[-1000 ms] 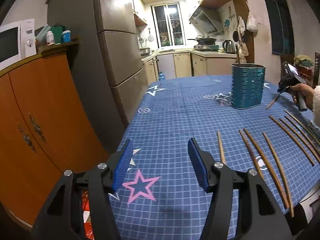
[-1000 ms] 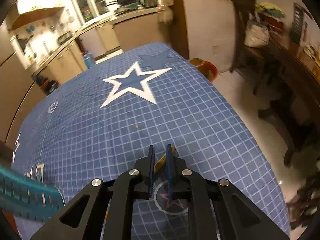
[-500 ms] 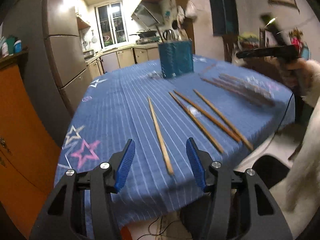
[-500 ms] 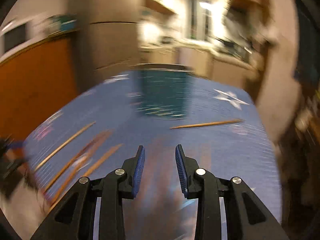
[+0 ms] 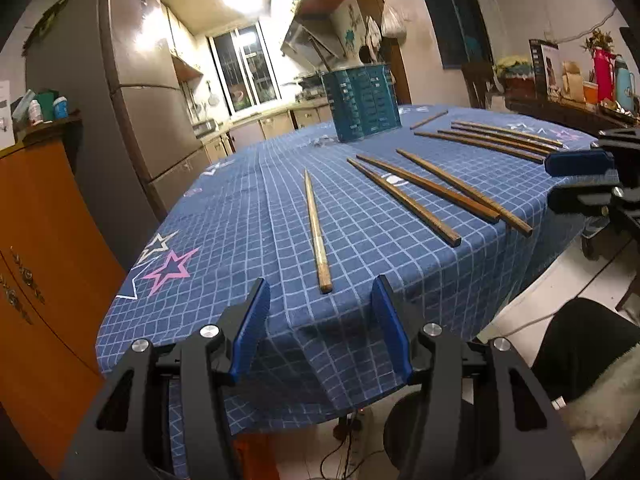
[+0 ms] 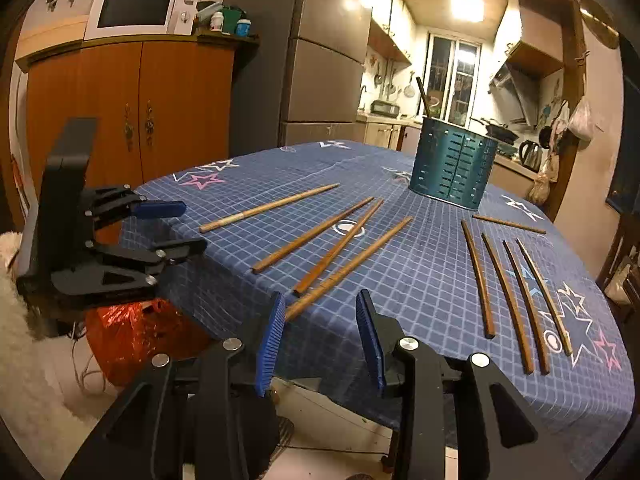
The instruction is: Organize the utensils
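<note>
**Both grippers empty at the near edge of the chopstick bench**

Left wrist view: the left gripper [image 5: 320, 316] hangs with its jaws apart and nothing between them, just short of the near edge of the bench [image 5: 248, 216], which wears a blue checked cloth. A pale chopstick [image 5: 316, 232] lies straight ahead. Three darker chopsticks [image 5: 424, 194] lie to its right, and more sit far right. The teal utensil holder [image 5: 362, 102] stands at the far side. The right gripper [image 5: 580, 178] shows at the right edge.

Right wrist view: the right gripper [image 6: 320, 336] is empty, its jaws opening, just off the bench edge near the end of a brown chopstick [image 6: 348, 264]. The left gripper [image 6: 160, 232] is at the left. One chopstick stands in the holder [image 6: 454, 168].
</note>
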The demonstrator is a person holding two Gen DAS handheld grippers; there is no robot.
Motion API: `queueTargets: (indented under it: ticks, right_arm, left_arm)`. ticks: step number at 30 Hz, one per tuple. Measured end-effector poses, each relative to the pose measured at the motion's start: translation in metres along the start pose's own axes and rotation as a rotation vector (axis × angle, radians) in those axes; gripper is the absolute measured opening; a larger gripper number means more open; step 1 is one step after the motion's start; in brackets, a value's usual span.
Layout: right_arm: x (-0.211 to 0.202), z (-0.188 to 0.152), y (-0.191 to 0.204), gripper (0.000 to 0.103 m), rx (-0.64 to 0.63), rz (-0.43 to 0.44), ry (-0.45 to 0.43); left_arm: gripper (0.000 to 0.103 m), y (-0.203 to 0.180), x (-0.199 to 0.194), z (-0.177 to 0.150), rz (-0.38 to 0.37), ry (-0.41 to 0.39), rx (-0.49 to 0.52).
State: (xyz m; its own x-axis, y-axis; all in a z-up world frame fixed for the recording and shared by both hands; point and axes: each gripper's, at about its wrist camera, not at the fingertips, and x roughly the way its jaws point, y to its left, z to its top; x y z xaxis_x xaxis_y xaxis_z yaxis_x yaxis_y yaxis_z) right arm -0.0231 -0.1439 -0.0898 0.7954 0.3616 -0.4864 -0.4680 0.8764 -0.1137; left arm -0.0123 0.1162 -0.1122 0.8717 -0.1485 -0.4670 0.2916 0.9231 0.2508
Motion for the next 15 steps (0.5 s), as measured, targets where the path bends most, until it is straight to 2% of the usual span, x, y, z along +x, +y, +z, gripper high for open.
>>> queueTargets:
  ticks: [2, 5, 9, 11, 12, 15]
  right_arm:
    - [-0.001, -0.004, 0.013, 0.04, -0.016, -0.021, -0.023]
    - [0.005, -0.004, 0.016, 0.04, -0.004, -0.101, -0.046]
    - [0.009, -0.008, 0.027, 0.04, 0.007, -0.149, -0.057]
    - [0.014, -0.009, 0.032, 0.04, -0.004, -0.174, -0.066]
    - [0.019, -0.009, 0.034, 0.04, -0.013, -0.194, -0.059]
    - [0.033, -0.015, 0.031, 0.04, 0.0, -0.225, 0.0]
  left_arm:
    - [0.051, -0.001, -0.001, 0.0, -0.001, -0.013, 0.003]
    - [0.051, 0.001, -0.001, 0.001, -0.019, -0.031, -0.022]
    - [0.045, 0.006, 0.003, 0.006, -0.027, -0.054, -0.067]
    - [0.036, 0.009, 0.009, 0.008, -0.033, -0.045, -0.087]
    - [0.036, 0.01, 0.013, 0.007, -0.039, -0.036, -0.096]
    - [0.028, 0.006, 0.016, 0.007, -0.049, -0.041, -0.095]
